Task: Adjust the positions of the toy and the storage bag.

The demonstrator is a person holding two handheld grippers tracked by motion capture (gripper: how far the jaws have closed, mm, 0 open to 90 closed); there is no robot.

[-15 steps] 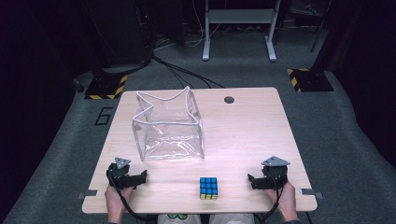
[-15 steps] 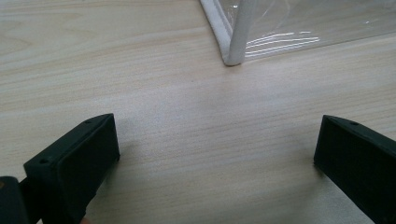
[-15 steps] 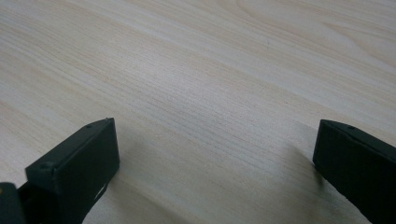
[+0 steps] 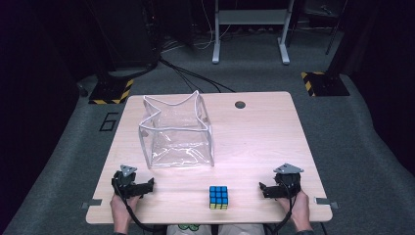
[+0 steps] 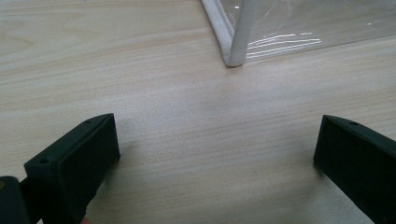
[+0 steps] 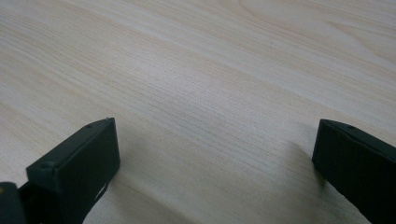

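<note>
Nothing has moved since the earlier frame: both of your hands rest where they were at the near edge of the tabletop (image 4: 254, 127), and the cube and the bag sit unchanged.

Your left gripper (image 4: 142, 186) lies at about 7 o'clock on the tabletop, your right gripper (image 4: 266, 190) at about 5 o'clock. Both sets of jaws stand wide apart with nothing between them; each gripper view looks along them onto bare wood grain.

Your target, the colour cube (image 4: 219, 197), sits at 6 o'clock near the front edge, between your two grippers and apart from both. From your right jaws it lies toward 9 o'clock; from your left, toward 3 o'clock. Your right gripper looks slightly nearer, though from the high view the margin is small and hard to call. Being a cube, it has no long axis to line up with, so any flat pair of faces should suit.

Beyond it, at 11 o'clock of the cube, stands the clear plastic bag (image 4: 178, 134) with its mouth open upward, its near white-edged corner (image 5: 236, 58) just ahead of your left jaws.
</note>
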